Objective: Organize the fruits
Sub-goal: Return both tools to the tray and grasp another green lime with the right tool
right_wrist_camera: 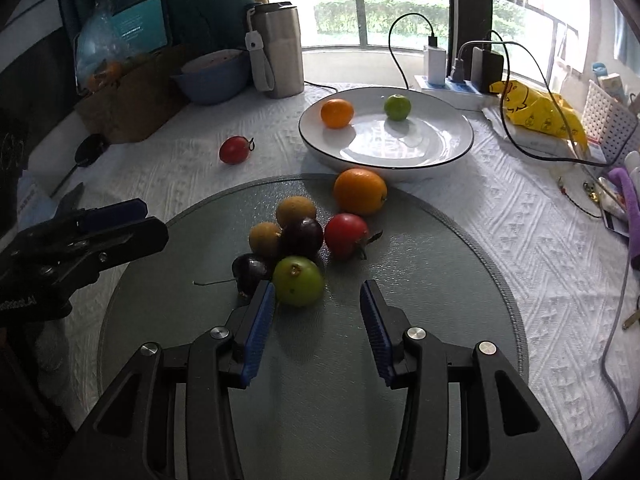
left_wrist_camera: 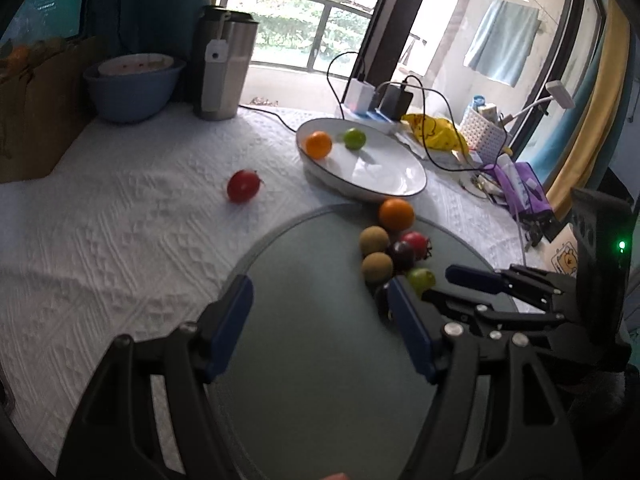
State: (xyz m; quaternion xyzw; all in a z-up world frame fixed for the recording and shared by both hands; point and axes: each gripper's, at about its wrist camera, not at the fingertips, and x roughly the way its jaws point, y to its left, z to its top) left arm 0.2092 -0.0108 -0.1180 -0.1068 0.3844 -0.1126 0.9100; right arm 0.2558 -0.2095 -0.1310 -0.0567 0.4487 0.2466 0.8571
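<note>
i see two fruits on the white plate (right_wrist_camera: pixel 460 136); the pile (right_wrist_camera: pixel 304 236) on the grey mat (right_wrist_camera: pixel 440 320) and one red fruit (right_wrist_camera: pixel 235 149) remain. left gripper (left_wrist_camera: pixel 320 300) wide, right gripper (right_wrist_camera: pixel 318 292) narrower, both empty.

Almost no writing can be read here. The screen (right_wrist_camera: pixel 140 24) at the back left shows some pale lines of text on a teal ground, but they are too small and blurred to make out. The yellow bag (right_wrist_camera: pixel 540 114) beside the power strip carries a dark printed drawing, without readable words. On the left gripper (right_wrist_camera: pixel 112 224), at the left edge of the right wrist view, stands a small white marking, also unreadable.
</note>
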